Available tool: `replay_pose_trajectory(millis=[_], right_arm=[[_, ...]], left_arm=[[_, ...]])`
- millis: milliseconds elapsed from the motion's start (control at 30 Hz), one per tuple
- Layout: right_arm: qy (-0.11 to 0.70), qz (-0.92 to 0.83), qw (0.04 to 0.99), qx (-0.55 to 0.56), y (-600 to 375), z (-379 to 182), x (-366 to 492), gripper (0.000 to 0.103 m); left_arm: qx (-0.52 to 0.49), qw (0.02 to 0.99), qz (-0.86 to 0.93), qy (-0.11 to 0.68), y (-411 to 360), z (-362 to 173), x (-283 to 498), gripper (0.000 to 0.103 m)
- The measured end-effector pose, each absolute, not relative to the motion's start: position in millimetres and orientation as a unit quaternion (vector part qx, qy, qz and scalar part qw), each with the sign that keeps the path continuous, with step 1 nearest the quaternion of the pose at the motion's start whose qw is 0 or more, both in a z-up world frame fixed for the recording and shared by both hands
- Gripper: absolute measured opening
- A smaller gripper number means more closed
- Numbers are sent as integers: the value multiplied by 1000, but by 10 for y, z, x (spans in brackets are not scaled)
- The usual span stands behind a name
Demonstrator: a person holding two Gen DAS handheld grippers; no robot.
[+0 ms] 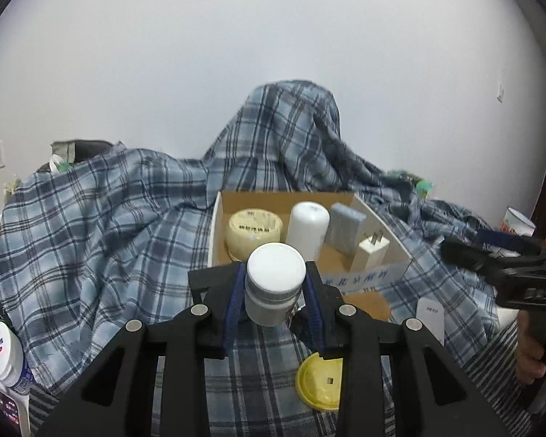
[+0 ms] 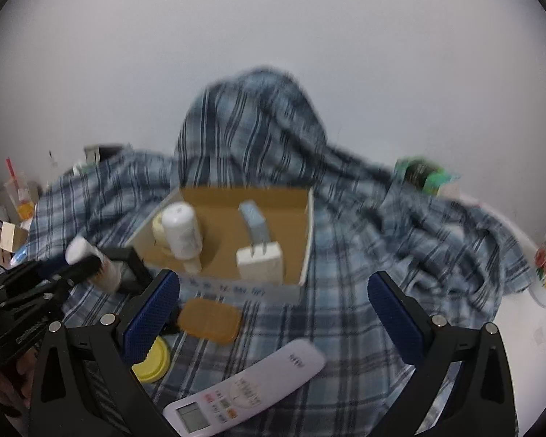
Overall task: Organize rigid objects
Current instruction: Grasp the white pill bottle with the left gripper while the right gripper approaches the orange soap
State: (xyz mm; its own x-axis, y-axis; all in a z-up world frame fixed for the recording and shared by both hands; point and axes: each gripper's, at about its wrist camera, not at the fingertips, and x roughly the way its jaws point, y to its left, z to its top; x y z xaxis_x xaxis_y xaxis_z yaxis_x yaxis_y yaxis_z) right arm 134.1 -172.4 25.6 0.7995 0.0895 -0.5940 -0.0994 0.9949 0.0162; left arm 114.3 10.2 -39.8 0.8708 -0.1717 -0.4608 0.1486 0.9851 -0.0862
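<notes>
In the right wrist view, the white remote control (image 2: 247, 388) lies nearest at 6 o'clock between the widely spread, empty jaws of the right gripper (image 2: 273, 313). The left gripper (image 1: 275, 300) clamps a white-capped bottle (image 1: 273, 284) upright just before the cardboard box (image 1: 382, 229). Inside the box at 12 o'clock stand a cream jar (image 1: 253, 231), white cylinder (image 1: 307, 227), grey block (image 1: 345, 227) and plug adapter (image 1: 371, 253). A yellow lid (image 1: 320, 382) lies at 5 o'clock on the plaid cloth (image 1: 91, 218).

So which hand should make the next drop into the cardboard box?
Left. The left gripper already grips the white-capped bottle just before the cardboard box; the right gripper is open and empty.
</notes>
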Motion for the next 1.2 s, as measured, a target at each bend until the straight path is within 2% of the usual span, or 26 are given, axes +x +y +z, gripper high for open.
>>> replay_pose_trajectory(millis=[267,400,733,867,1033,1100,1200], right_arm=[[473,67,878,38,-1492,-101,1817,79],[518,63,851,65,-1386,-320,1953,78],[537,50,841,32,-1118,-486,2057,78],[541,47,839,37,-1148,-511,2083,68],[553,48,830,53,-1216,-597,2081,68],[546,44,835,43,-1178,-604,2075,62],[539,49,840,22,-1126,-595,2025,61]], left_arm=[[-36,960,-62,269,178,-464,1248,34],[-33,962,-60,264,162,-467,1219,34],[-51,959,-54,272,234,-485,1250,34],[-49,959,-55,273,223,-487,1255,34],[-48,959,-56,274,219,-493,1260,34],[-49,959,-56,274,221,-496,1260,34],[-51,959,-58,272,225,-494,1254,34]])
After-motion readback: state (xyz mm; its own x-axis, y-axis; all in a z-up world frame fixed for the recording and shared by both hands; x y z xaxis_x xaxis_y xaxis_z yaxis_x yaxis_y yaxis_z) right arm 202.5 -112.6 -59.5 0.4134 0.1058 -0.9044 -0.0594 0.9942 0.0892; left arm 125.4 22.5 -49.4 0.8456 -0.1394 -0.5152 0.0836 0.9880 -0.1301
